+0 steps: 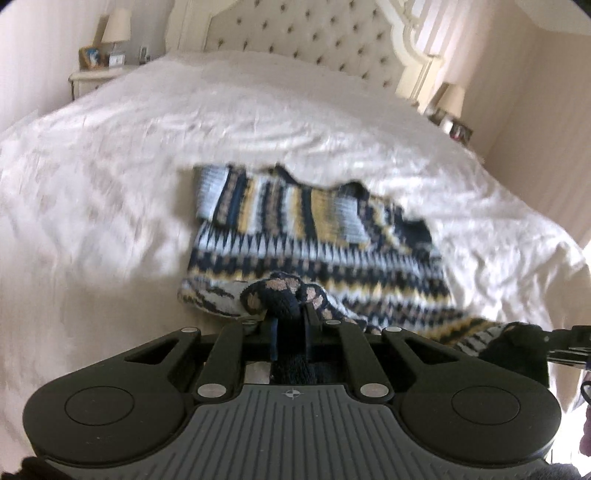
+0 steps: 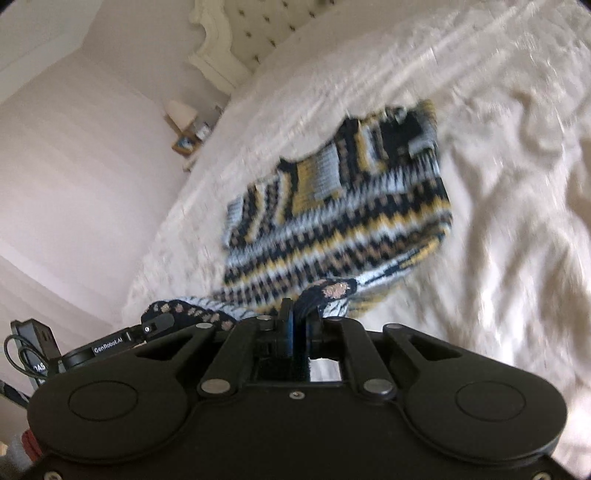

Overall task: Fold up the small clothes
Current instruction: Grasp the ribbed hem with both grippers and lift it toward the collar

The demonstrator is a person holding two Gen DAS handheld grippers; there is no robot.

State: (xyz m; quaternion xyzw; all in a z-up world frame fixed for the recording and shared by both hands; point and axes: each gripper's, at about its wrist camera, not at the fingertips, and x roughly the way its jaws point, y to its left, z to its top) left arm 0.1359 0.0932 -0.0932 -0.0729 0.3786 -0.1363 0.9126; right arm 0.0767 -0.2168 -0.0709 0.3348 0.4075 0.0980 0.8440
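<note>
- Two grippers are at work, each with its jaws pinched tight on the near hem of the knitted sweater (image 1: pixel 317 236): the left gripper (image 1: pixel 290 306) at lower centre of its own view, the right gripper (image 2: pixel 301 306) at lower centre of its own.
- Each shows in the other's picture too, the right one at the far right edge of the left view and the left one at lower left of the right view, so they hold the hem's two corners, well apart.
- Beyond the fingers the sweater spreads over the middle of both frames, its far part lying on the white bed cover (image 1: pixel 110 192) and its near hem lifted in the grip.
- Progress, as I judge it: the sleeves look already turned in across the upper body, since their stripes run crosswise to the body's bands, though motion blur makes that unsure. The bottom-to-top fold is still to be carried over and laid down.
- Open cover lies on every side of the garment, with plenty of room toward the tufted headboard (image 1: pixel 306 40) at top centre.
- Edges to mind: the bedside table with its lamp (image 1: pixel 116 27) at upper left of the left view, and the bed's near edge below the grippers.
</note>
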